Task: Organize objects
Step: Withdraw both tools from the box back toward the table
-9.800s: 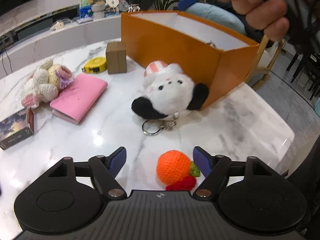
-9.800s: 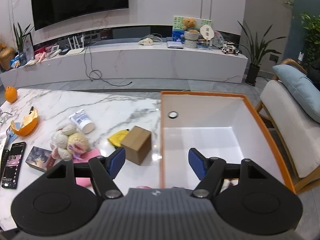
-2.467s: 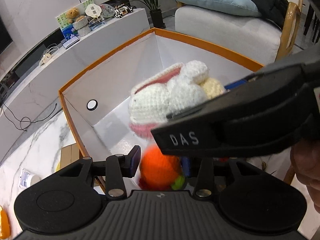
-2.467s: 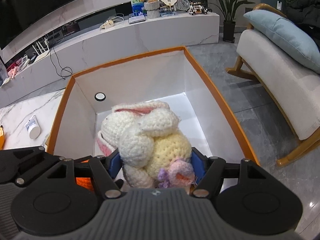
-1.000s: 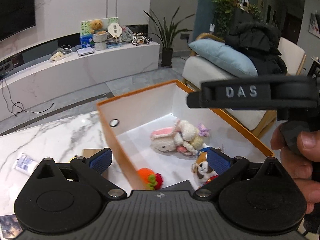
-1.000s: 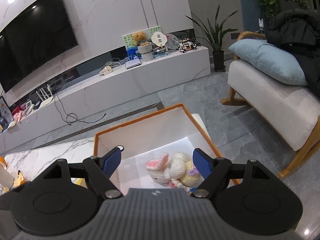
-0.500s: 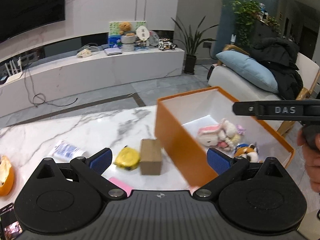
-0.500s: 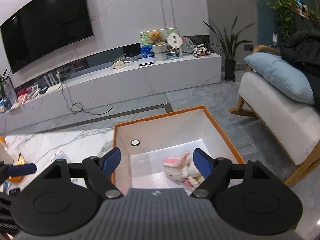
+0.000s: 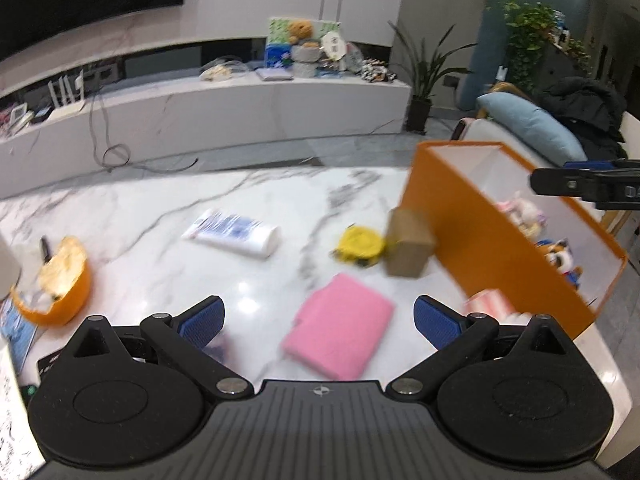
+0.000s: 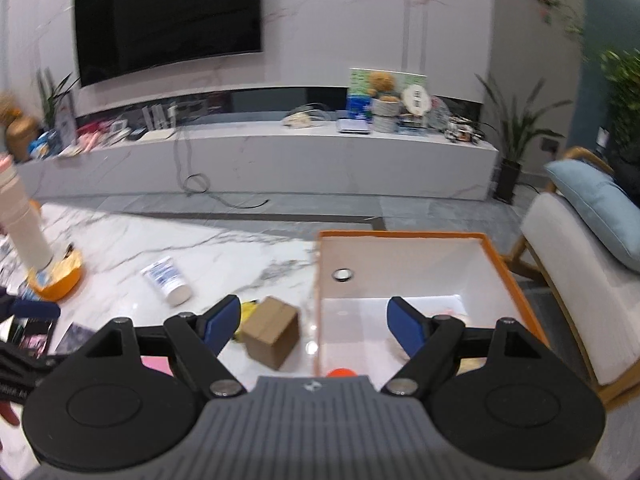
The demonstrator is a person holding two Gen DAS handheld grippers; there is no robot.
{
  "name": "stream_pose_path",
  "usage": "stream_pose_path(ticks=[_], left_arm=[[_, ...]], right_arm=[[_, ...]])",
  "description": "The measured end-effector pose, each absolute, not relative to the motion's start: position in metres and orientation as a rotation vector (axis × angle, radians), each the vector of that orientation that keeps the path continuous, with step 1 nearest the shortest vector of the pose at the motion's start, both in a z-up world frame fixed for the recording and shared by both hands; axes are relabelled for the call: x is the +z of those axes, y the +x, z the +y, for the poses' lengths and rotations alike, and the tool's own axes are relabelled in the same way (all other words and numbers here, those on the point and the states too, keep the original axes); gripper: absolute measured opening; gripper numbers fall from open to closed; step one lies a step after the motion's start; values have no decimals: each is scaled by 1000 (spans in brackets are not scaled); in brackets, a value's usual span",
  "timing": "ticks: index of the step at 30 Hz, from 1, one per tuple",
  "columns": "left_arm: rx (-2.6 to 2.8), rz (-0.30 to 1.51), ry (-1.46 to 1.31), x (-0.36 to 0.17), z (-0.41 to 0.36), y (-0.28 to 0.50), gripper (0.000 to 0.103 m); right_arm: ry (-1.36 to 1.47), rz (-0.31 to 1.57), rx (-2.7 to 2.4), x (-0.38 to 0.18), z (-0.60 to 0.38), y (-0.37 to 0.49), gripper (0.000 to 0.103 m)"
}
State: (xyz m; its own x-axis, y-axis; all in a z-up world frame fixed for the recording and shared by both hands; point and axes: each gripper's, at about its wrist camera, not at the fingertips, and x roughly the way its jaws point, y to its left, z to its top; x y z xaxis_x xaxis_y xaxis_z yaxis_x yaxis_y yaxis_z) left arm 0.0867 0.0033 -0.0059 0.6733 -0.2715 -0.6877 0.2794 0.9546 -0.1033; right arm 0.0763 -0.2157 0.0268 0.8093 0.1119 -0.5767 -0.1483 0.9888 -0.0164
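Low in the middle of the left wrist view, the pink pouch point(image 9: 339, 336) lies on the marble table point(image 9: 132, 216), long axis slanting to upper right, between the left gripper's point(image 9: 318, 318) wide-open, empty jaws. The right gripper point(image 10: 314, 322), open and empty too, hangs over the orange box point(image 10: 404, 236).

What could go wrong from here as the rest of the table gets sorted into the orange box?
1. The brown box stands right beside the tape measure and the orange box, so an open tool may knock either.
2. The pink pouch lies flat, so it may slip the pads.
3. The tube could roll.
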Motion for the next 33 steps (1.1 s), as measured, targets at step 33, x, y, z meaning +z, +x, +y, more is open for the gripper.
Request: stream_pose_path(ticks=[33], left_arm=[[-202,909,7,-89,82,122,103]], right_arm=[[-398,849,292,-62,-64,122,86]])
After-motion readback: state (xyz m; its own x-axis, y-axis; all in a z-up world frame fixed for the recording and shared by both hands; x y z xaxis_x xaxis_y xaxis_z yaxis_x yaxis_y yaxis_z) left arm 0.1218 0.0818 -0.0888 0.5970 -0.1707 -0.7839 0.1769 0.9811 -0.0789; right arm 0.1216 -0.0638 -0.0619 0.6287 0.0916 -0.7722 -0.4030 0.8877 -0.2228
